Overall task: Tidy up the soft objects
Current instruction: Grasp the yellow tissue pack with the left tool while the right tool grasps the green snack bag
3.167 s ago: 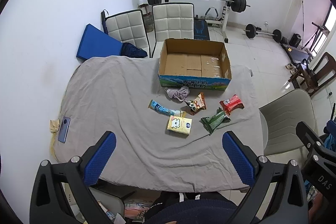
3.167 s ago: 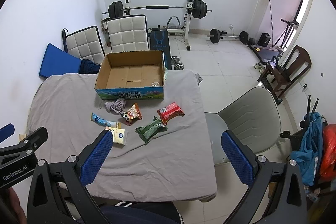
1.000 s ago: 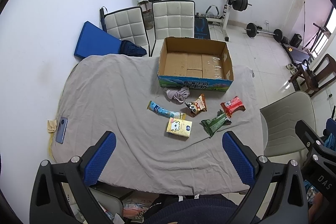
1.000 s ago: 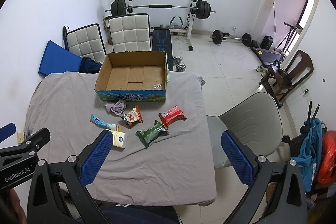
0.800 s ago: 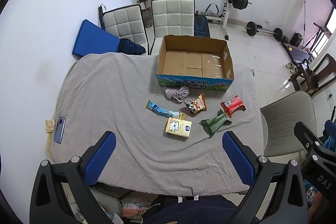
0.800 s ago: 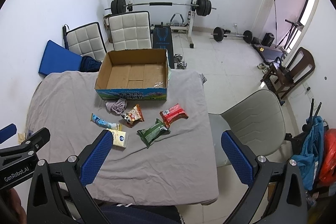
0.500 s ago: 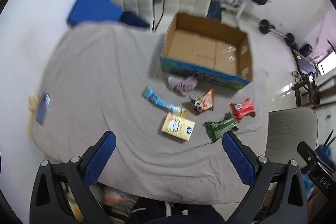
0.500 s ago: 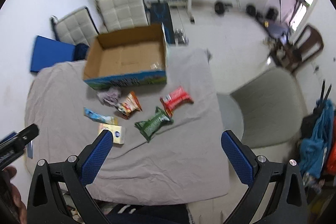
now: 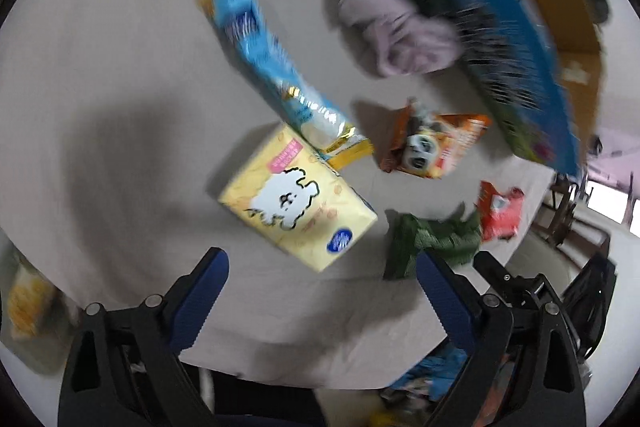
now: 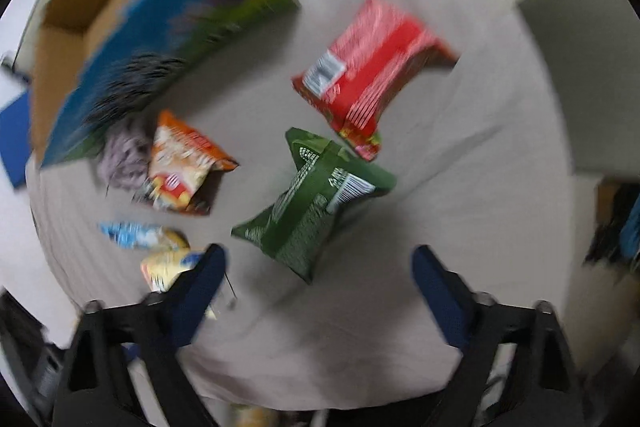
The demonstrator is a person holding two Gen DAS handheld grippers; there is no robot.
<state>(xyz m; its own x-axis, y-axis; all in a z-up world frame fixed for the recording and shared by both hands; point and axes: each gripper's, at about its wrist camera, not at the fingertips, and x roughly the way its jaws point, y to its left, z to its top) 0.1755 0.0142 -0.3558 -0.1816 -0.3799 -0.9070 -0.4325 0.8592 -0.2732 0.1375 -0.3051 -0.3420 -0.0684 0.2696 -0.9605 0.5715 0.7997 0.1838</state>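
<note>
Both views are motion-blurred. My left gripper [image 9: 320, 267] is open and empty, just short of a yellow tissue pack [image 9: 298, 205]. Past it lie a blue snack packet [image 9: 266, 57], a crumpled lilac cloth [image 9: 400, 35], an orange snack bag [image 9: 432, 147], a green bag [image 9: 432, 239] and a red bag [image 9: 502, 211]. My right gripper [image 10: 318, 267] is open and empty, just short of the green bag [image 10: 316, 203]. Around it lie the red bag [image 10: 372, 71], the orange bag [image 10: 182, 163], the lilac cloth [image 10: 122, 155] and the blue packet [image 10: 132, 233].
An open cardboard box [image 9: 520, 39] with blue and green printed sides stands beyond the items, also in the right wrist view [image 10: 120, 23]. Everything lies on a grey cloth-covered table [image 9: 100, 67]. A grey chair [image 10: 588, 75] stands off the table's right edge.
Both grippers have dropped fast from high above the table to close over the items. The left now faces the yellow tissue pack, the right the green bag. Nothing is gripped.
</note>
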